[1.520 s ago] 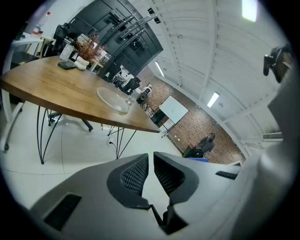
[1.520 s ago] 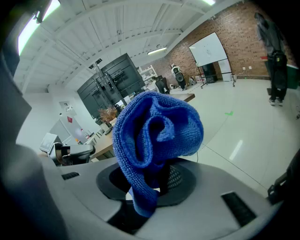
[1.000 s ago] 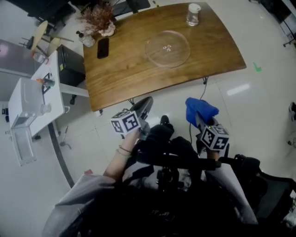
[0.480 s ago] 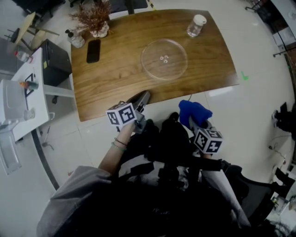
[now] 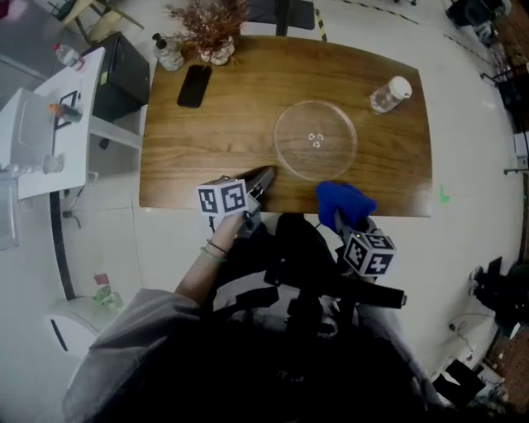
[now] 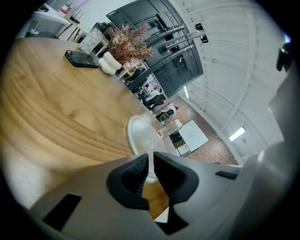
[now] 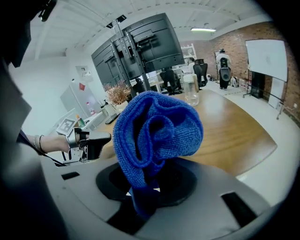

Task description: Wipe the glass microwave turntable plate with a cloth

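The clear glass turntable plate (image 5: 316, 139) lies flat on the wooden table (image 5: 215, 149), right of centre; in the left gripper view the plate (image 6: 139, 137) shows just beyond the jaws. My left gripper (image 5: 263, 178) hangs over the table's near edge, left of the plate, jaws shut with nothing between them. My right gripper (image 5: 337, 216) is at the near edge below the plate, shut on a bunched blue cloth (image 5: 341, 199); in the right gripper view the cloth (image 7: 154, 133) fills the middle.
A clear bottle with a white cap (image 5: 388, 95) stands right of the plate. A black phone (image 5: 194, 85), a dried-flower vase (image 5: 210, 25) and a small bottle (image 5: 169, 54) sit at the table's far left. A white side unit (image 5: 50, 116) stands left of the table.
Both grippers have come forward to the table's near edge. The table and plate now sit closer and more square in the head view. The cloth stays held.
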`<state>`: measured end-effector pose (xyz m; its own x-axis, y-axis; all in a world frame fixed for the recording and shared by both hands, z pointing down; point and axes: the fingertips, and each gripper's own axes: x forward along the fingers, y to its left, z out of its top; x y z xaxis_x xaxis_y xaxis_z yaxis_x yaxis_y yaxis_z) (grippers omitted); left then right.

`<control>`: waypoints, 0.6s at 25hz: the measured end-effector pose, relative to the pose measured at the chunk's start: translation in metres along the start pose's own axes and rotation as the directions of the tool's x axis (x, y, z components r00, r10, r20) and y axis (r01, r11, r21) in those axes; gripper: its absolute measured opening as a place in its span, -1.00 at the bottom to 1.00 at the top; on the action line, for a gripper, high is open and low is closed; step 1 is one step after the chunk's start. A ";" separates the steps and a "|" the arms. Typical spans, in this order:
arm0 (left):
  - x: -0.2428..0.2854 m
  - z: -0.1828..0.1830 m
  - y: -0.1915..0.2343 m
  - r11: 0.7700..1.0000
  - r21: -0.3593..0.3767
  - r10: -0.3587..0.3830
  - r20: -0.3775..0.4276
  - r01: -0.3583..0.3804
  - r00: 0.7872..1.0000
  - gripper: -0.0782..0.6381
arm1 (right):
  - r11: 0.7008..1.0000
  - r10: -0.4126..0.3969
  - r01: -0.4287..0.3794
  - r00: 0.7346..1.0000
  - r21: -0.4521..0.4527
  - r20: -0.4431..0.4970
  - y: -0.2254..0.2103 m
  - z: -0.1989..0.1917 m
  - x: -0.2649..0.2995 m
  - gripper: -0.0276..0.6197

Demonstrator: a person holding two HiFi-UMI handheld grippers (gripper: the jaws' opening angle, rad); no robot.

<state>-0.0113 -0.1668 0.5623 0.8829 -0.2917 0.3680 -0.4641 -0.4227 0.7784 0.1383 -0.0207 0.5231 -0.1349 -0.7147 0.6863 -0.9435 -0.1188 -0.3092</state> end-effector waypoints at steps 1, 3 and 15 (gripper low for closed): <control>0.004 0.000 0.003 1.000 -0.001 0.024 -0.009 -0.024 1.000 -0.70 | 1.000 0.013 -0.013 1.000 -0.027 -0.007 -0.003 0.012 0.005 -0.55; 0.012 0.001 0.008 0.997 0.010 0.077 -0.024 -0.076 0.997 -0.70 | 0.996 0.046 -0.046 0.999 -0.077 -0.011 -0.008 0.038 0.013 -0.55; 0.041 -0.015 0.016 0.966 0.001 0.258 -0.051 -0.259 0.965 -0.57 | 0.914 0.245 -0.290 0.952 -0.284 -0.181 0.000 0.073 0.073 -0.55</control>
<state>0.0187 -0.1724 0.5974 0.7354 -0.3466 0.5822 -0.6768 -0.3340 0.6561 0.1509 -0.1237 0.5253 -0.4148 -0.5850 0.6970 -0.9093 0.2942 -0.2942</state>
